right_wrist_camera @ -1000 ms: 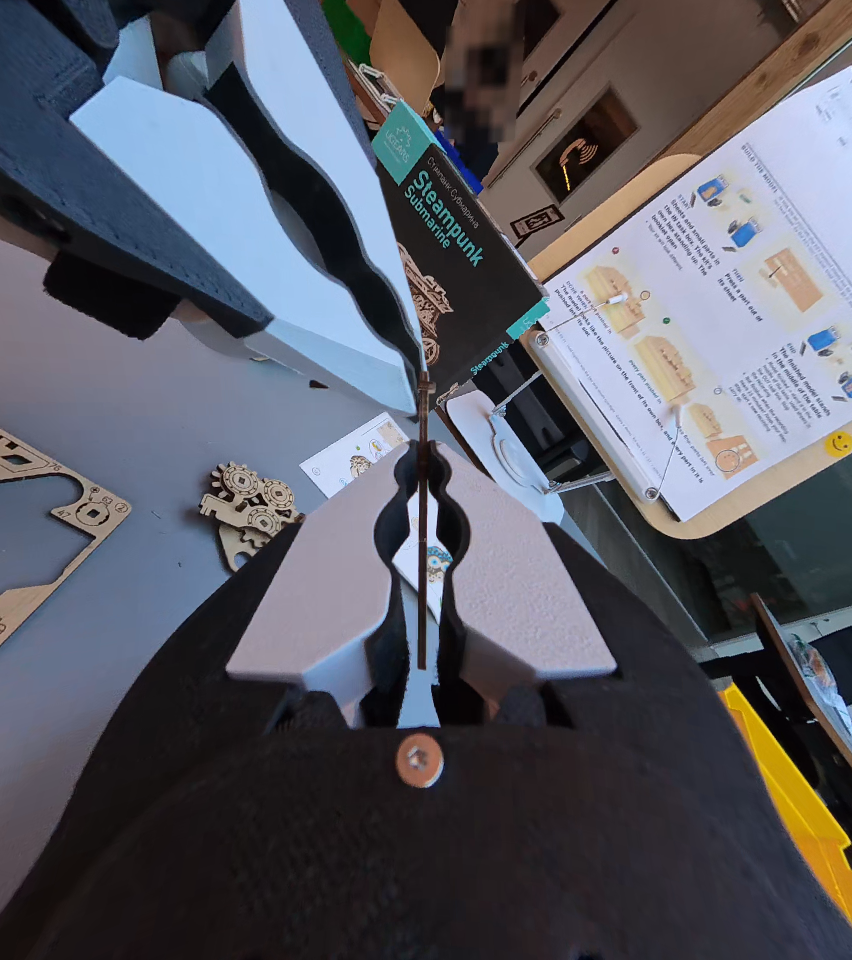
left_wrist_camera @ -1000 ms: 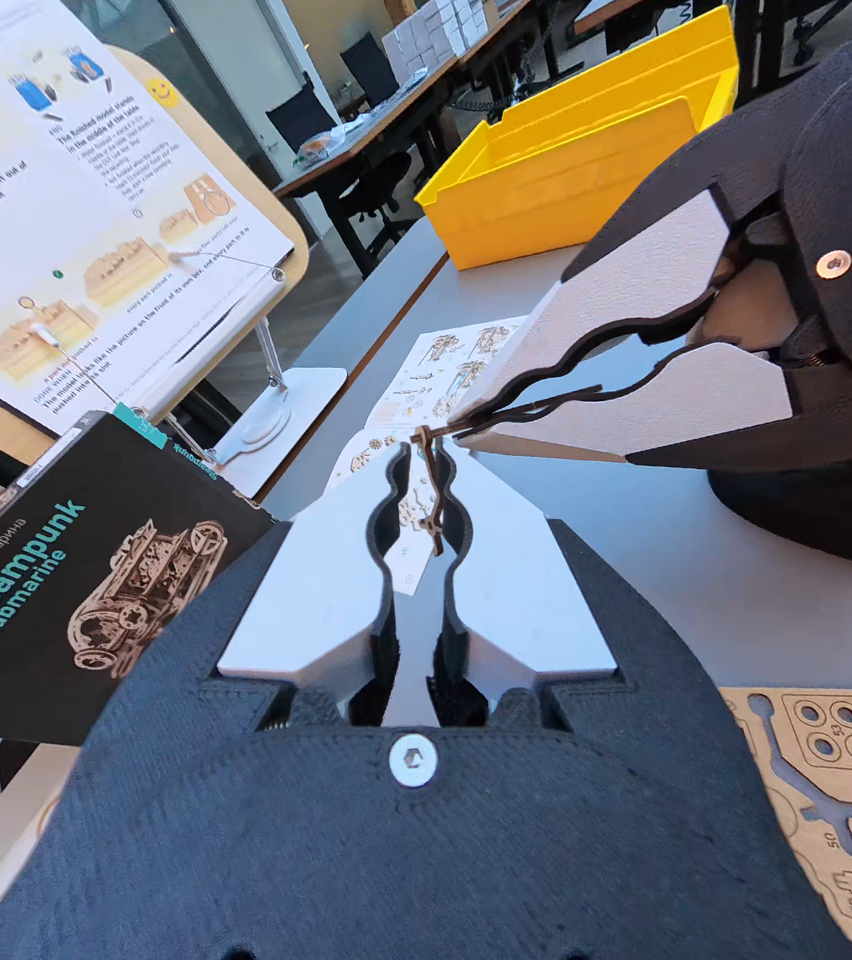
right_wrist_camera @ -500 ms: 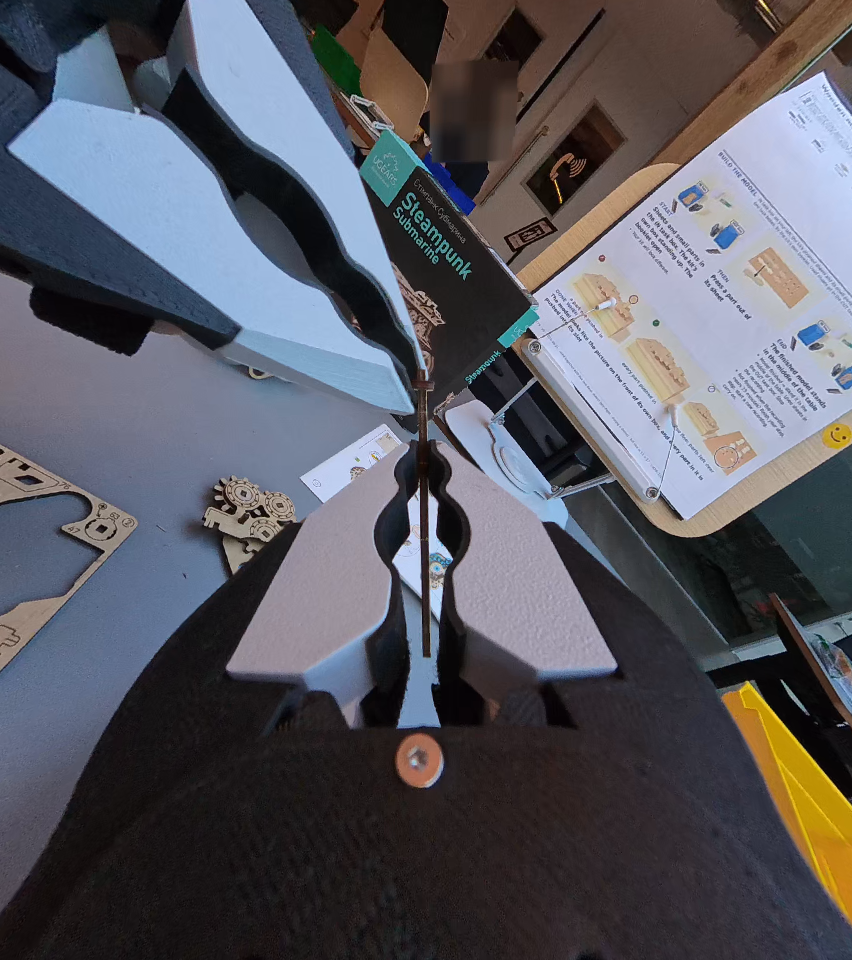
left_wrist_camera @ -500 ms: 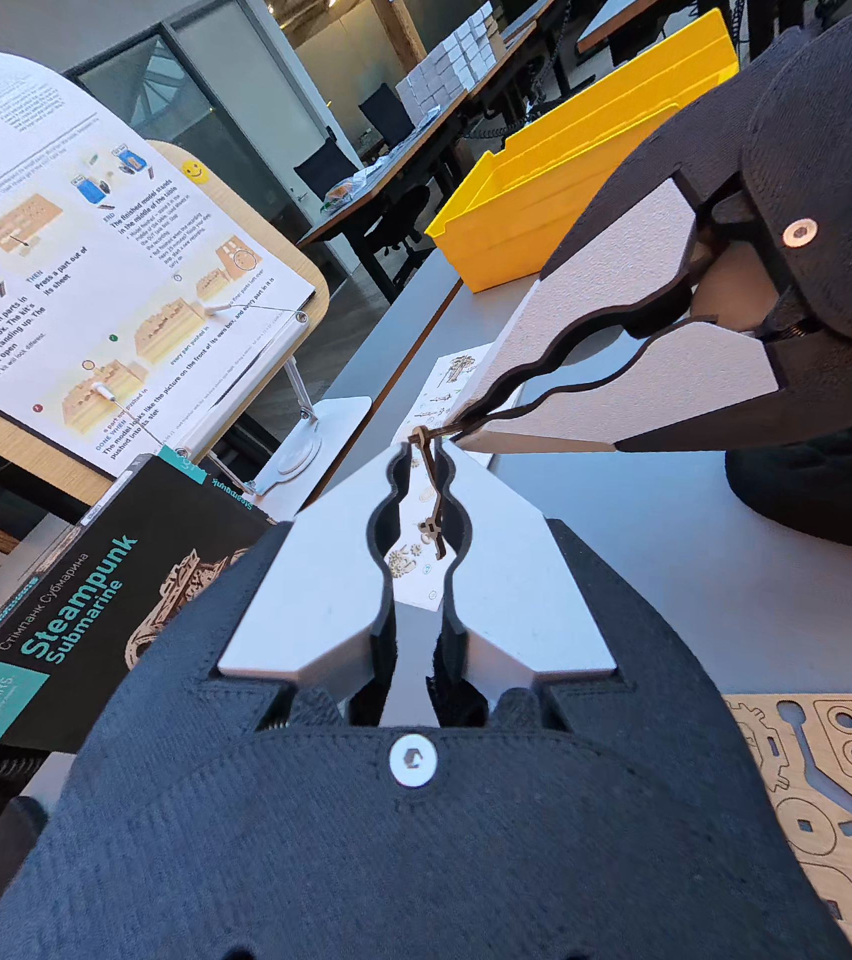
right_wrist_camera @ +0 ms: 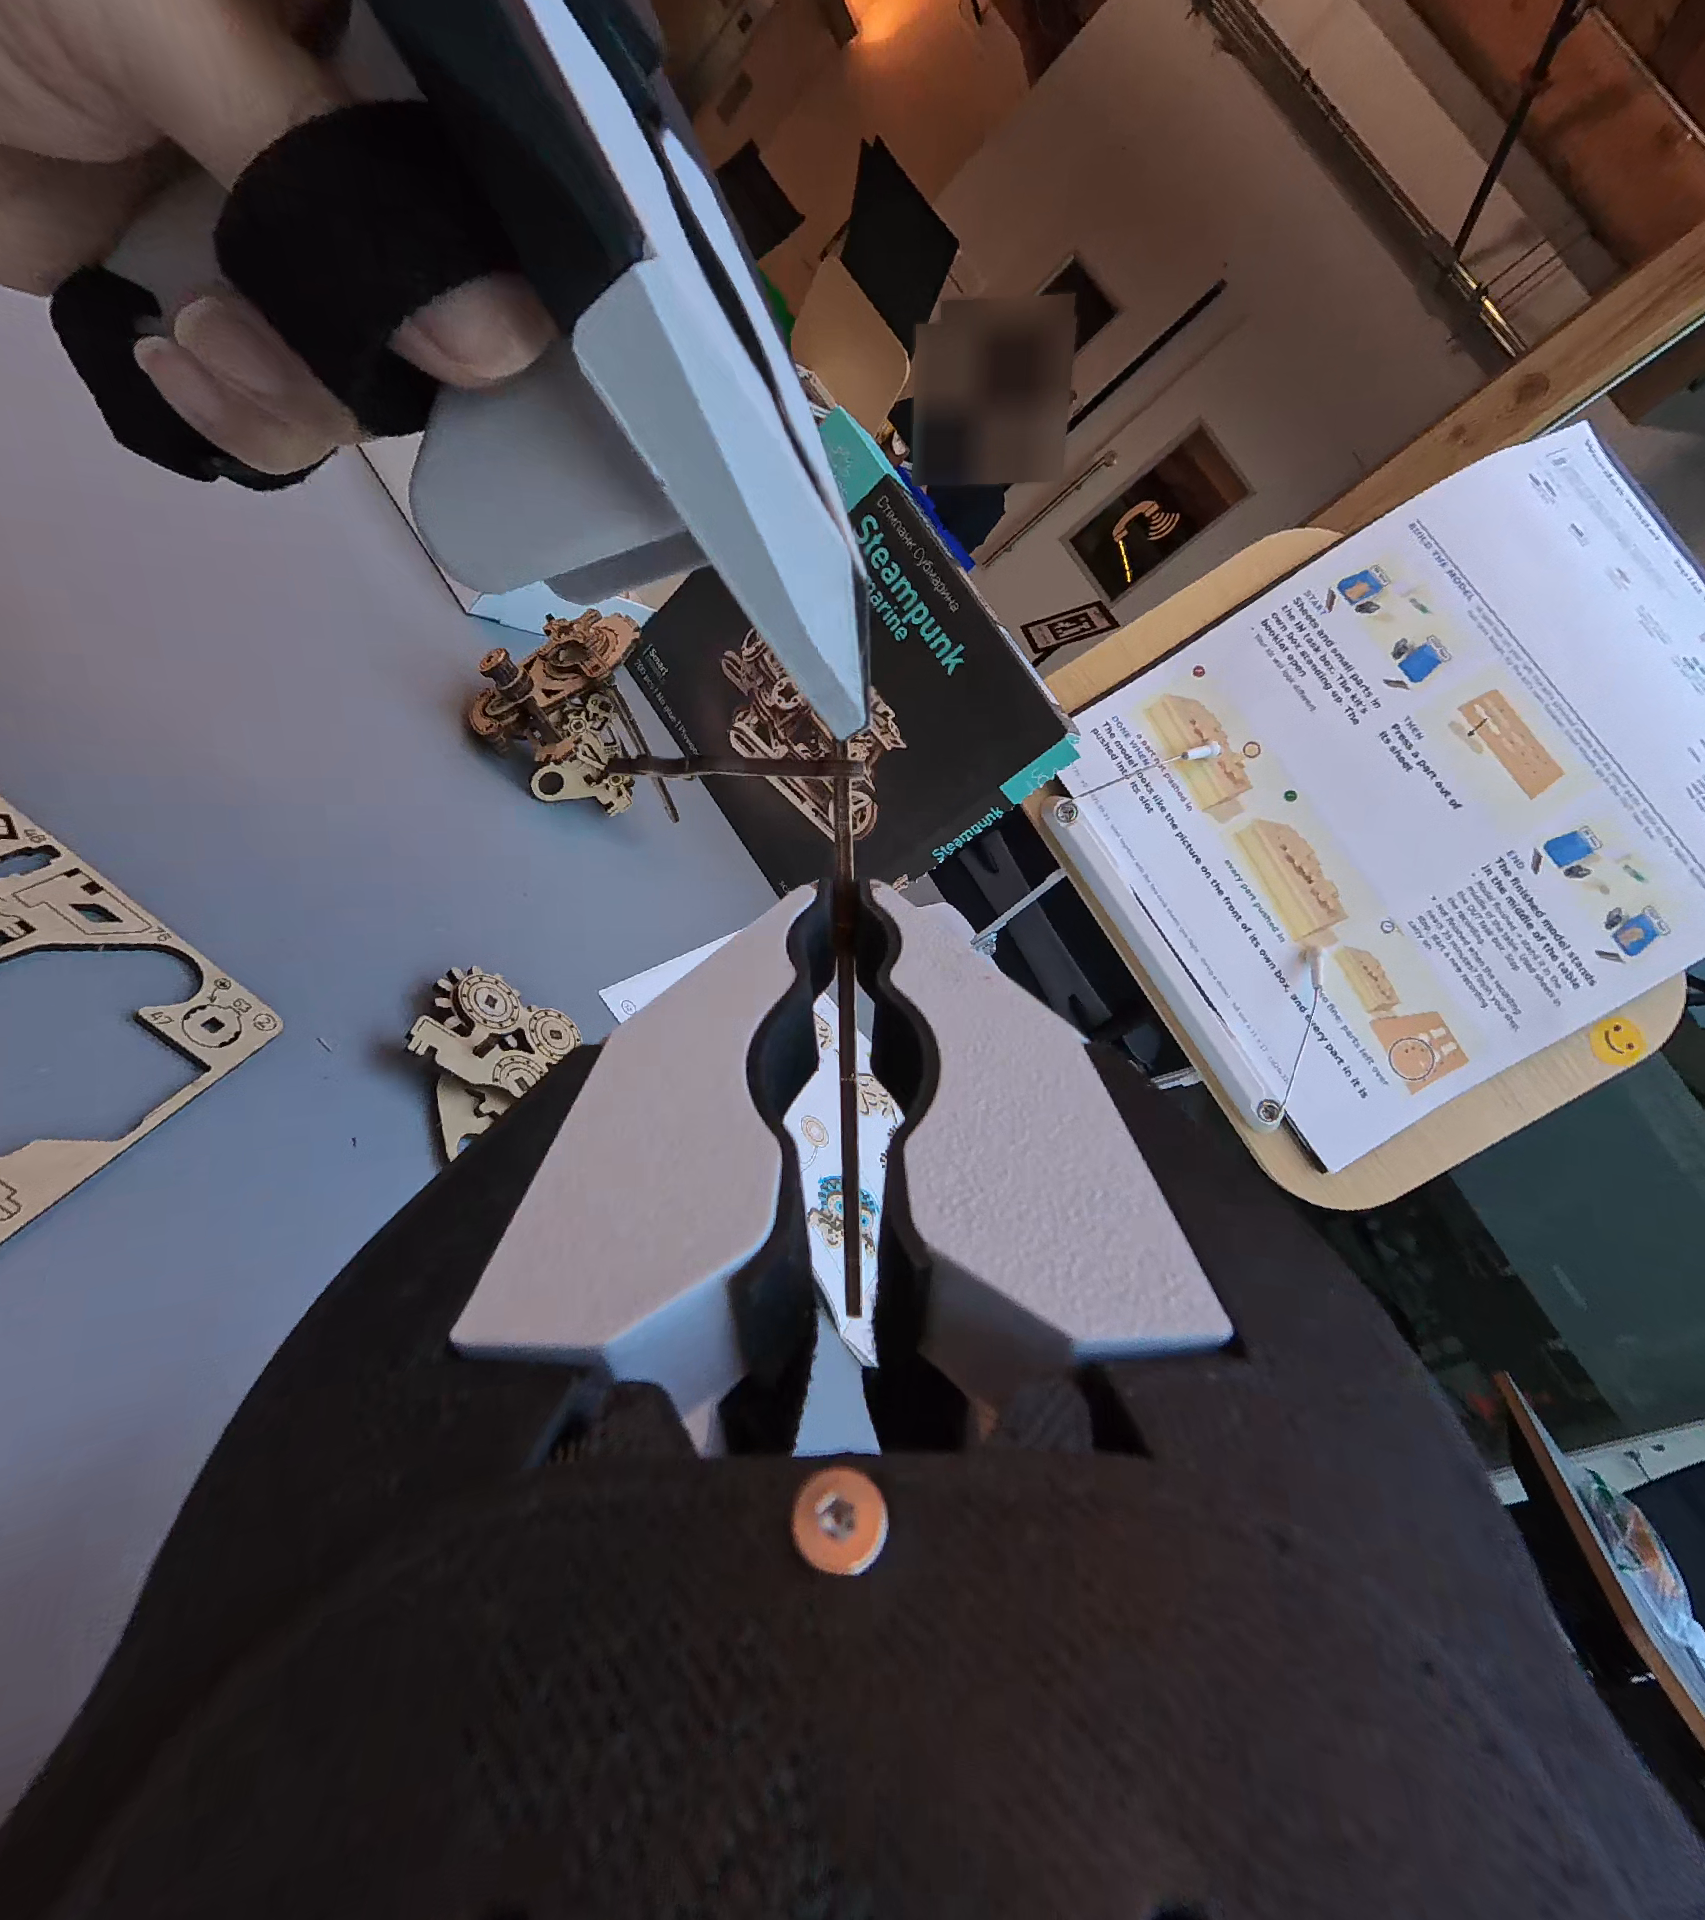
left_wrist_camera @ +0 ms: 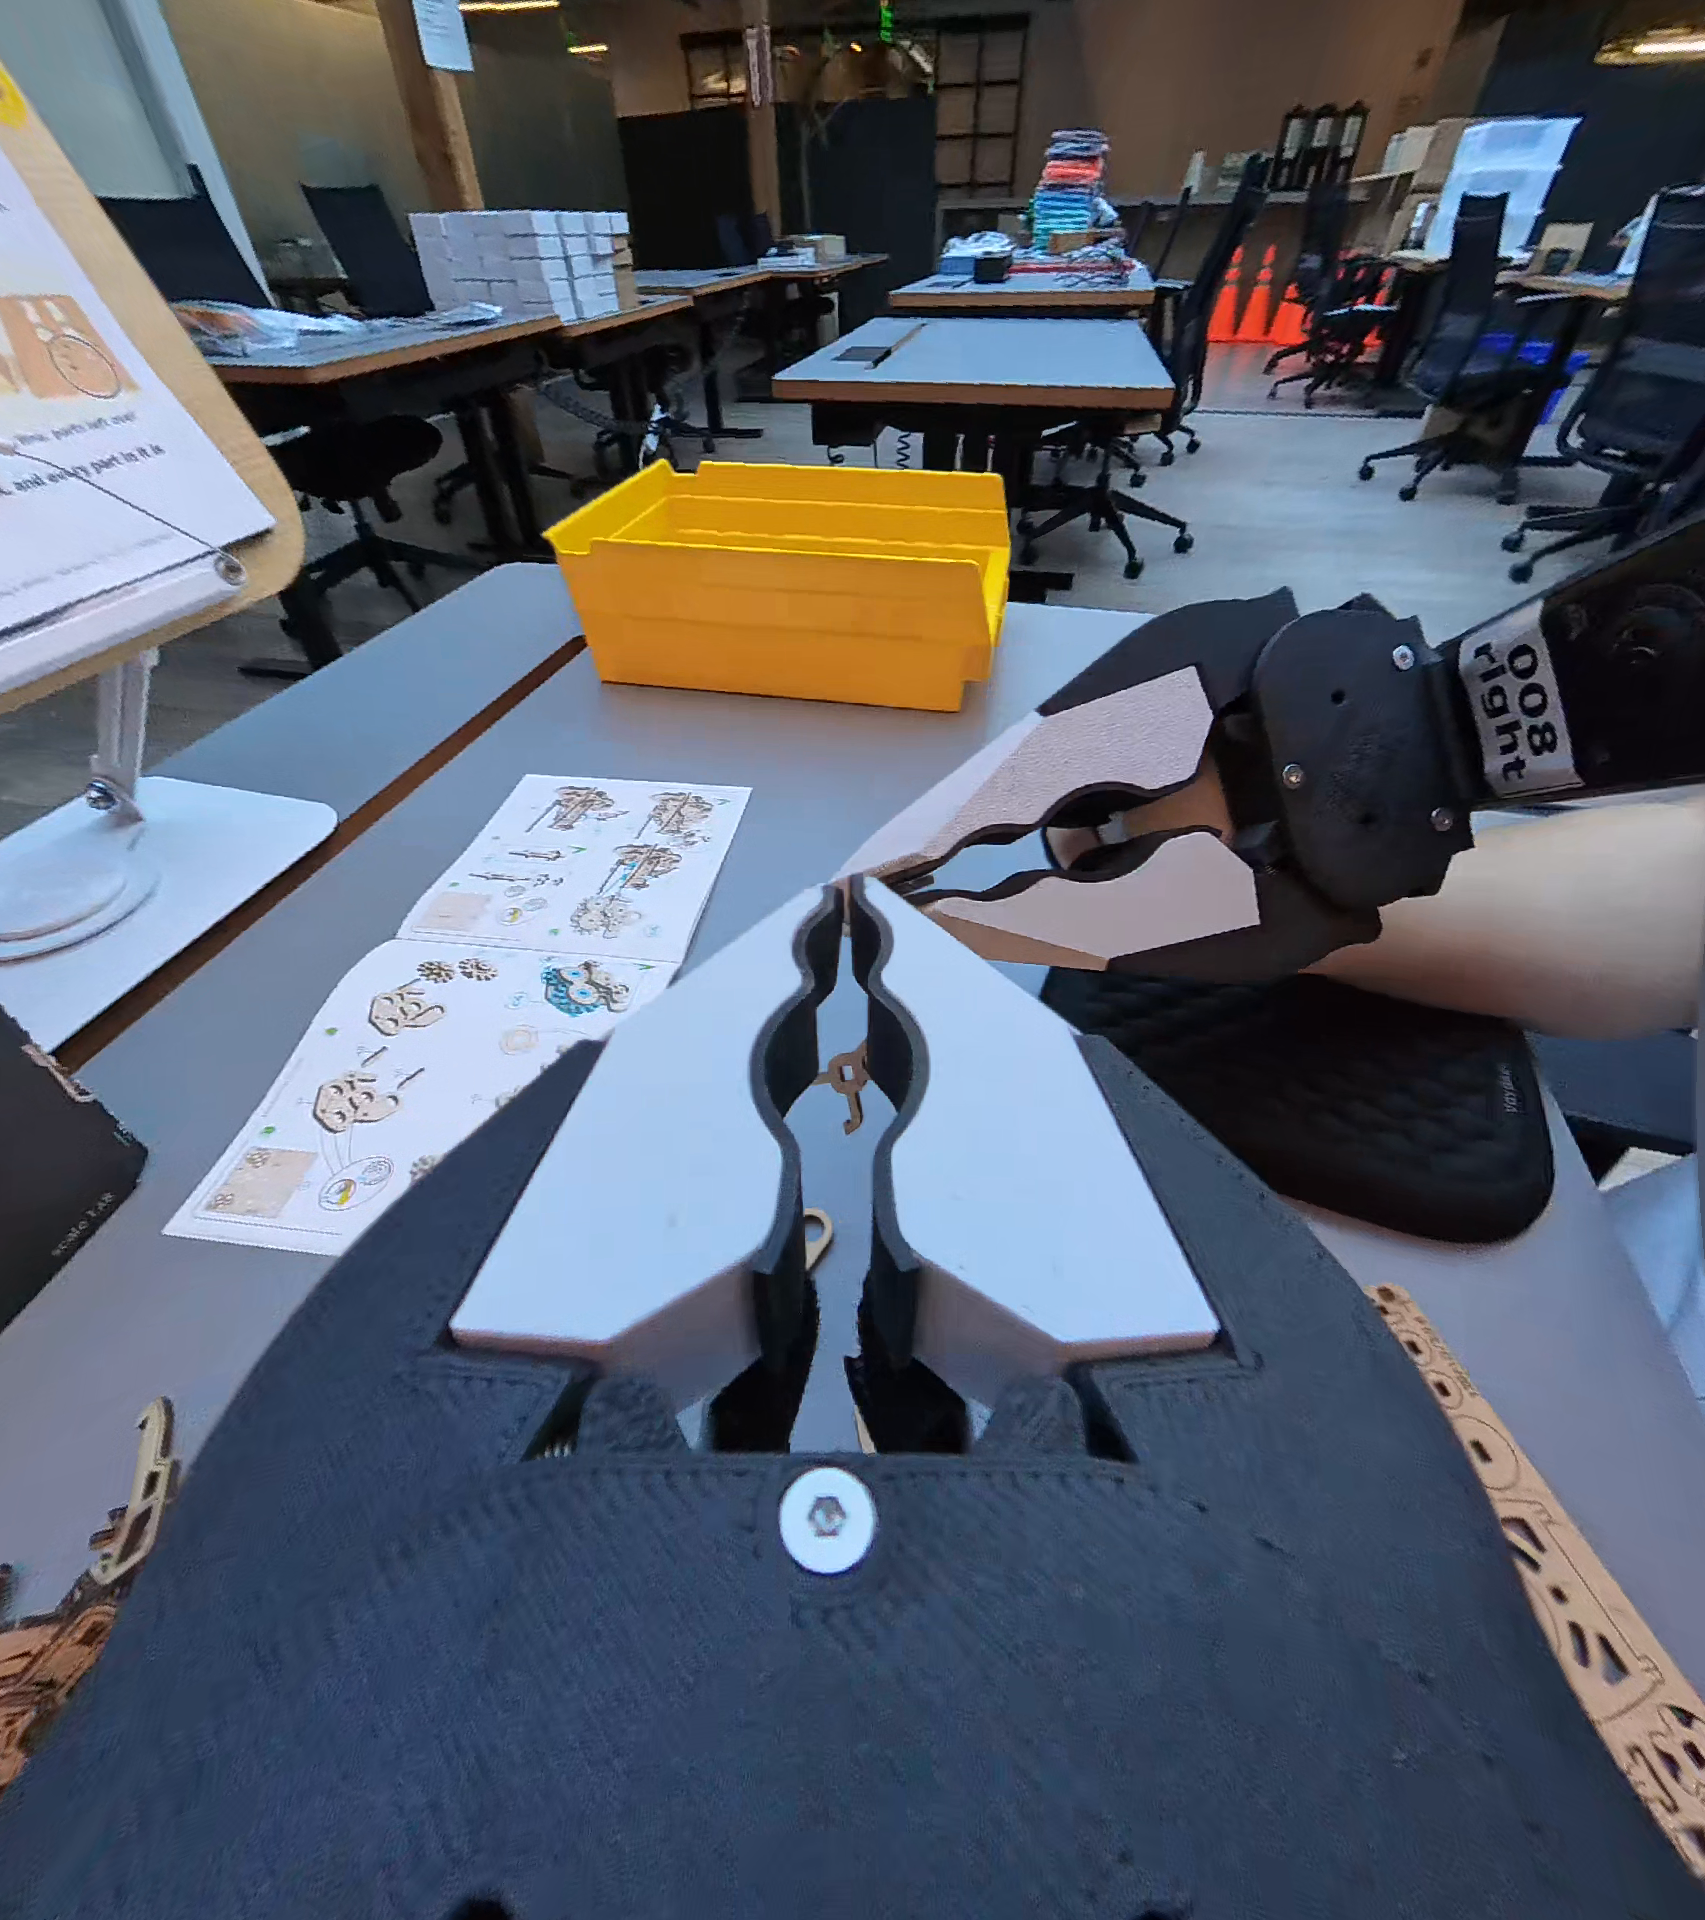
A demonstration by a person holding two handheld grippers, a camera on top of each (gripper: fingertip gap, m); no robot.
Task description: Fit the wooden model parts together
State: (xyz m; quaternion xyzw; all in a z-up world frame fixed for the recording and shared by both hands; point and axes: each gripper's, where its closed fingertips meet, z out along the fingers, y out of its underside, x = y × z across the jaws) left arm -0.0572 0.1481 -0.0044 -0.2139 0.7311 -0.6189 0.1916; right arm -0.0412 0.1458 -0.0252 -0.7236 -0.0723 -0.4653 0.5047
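My L fingers (left_wrist_camera: 796,966) pinched on small wooden part (left_wrist_camera: 844,1081); R gripper (right_wrist_camera: 843,904) clamps thin strip (right_wrist_camera: 848,1091) edge-on. Tips meet above grey table (left_wrist_camera: 806,748), booklet (left_wrist_camera: 515,977) on left.

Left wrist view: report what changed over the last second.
The left gripper swung up and round: the yellow bin now sits ahead, and the right gripper looks smaller, out to the right. Unchanged: left shut on the hooked wooden part, right on the wooden strip, tips meeting.

Instruction sheet (left_wrist_camera: 48,343) cut off at left edge.
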